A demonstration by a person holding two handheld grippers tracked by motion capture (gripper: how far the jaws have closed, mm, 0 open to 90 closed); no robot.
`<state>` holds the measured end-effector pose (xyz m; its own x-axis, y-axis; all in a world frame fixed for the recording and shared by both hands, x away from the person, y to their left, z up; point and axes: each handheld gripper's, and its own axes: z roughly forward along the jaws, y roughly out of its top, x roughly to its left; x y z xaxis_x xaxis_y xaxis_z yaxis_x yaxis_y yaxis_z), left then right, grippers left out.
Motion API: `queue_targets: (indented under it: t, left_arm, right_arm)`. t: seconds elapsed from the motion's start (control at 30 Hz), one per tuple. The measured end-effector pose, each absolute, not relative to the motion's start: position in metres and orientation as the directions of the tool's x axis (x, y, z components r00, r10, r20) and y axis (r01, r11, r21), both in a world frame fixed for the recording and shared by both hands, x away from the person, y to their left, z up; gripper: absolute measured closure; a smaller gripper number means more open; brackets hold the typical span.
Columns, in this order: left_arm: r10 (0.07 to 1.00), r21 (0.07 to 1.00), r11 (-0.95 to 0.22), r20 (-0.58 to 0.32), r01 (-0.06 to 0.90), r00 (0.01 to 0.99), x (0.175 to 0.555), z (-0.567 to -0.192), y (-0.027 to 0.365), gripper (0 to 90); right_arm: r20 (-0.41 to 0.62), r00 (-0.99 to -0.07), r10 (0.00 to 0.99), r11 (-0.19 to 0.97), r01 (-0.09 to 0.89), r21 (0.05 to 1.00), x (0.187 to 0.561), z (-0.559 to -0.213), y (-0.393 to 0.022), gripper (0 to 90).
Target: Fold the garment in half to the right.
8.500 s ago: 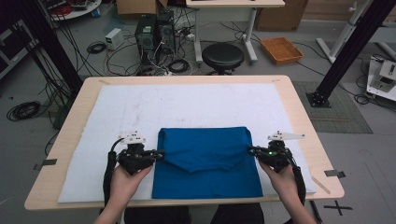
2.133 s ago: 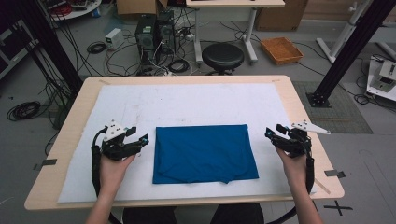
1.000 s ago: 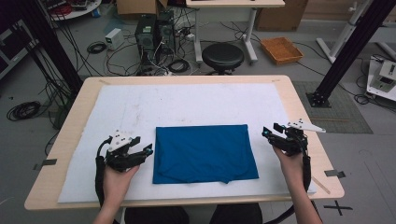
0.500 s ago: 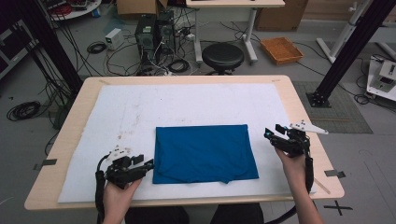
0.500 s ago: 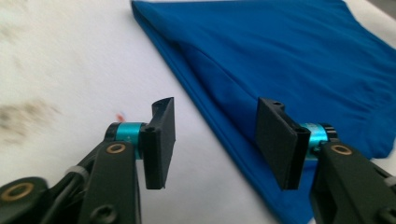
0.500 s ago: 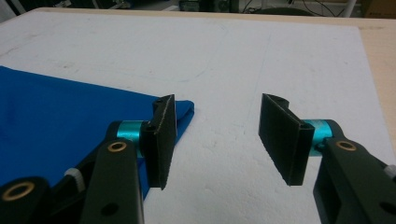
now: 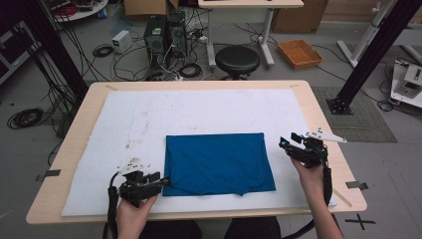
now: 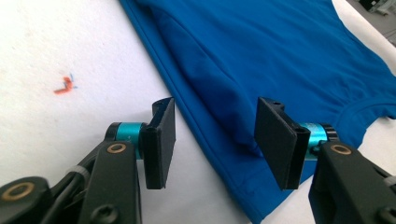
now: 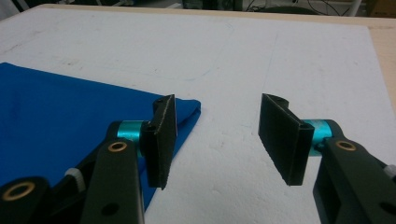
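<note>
A folded blue cloth [image 7: 218, 163] lies flat on the white mat [image 7: 199, 109] that covers my tabletop [image 7: 318, 107]. It sits near the front edge, about in the middle between my two hands.

My left gripper [image 7: 158, 182] is low at the front left corner of the cloth. In the left gripper view, the jaws have just been closing a little, but there is a wide gap between them. The hem of the cloth [image 8: 224, 154] runs through that gap. The pads [image 8: 163, 140] do not press on it, so I am not holding it.

My right gripper [image 7: 287, 144] is beside the right side of the cloth, near its far corner. In the right gripper view, its jaws are wide apart too. The corner of the cloth [image 9: 187, 109] is just by the left pad, and bare white mat is between the jaws. It holds nothing.
</note>
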<state>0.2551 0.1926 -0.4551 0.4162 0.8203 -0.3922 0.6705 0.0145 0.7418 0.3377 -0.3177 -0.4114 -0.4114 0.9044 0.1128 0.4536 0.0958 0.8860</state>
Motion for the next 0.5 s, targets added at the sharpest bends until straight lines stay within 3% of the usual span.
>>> queue_targets:
  t: [0.4,0.5]
  left_arm:
    - [0.844,0.739,0.019,-0.373,0.673,0.386,0.255,-0.455,0.182,47.7]
    - [0.86,0.741,0.024,-0.358,0.671,0.365,0.254,-0.454,0.178,51.3]
  right_arm:
    - [0.106,-0.426,0.899,0.11,0.452,0.885,0.338,-0.412,-0.312,46.9]
    - [0.102,-0.43,0.897,0.116,0.451,0.885,0.338,-0.412,-0.31,47.0]
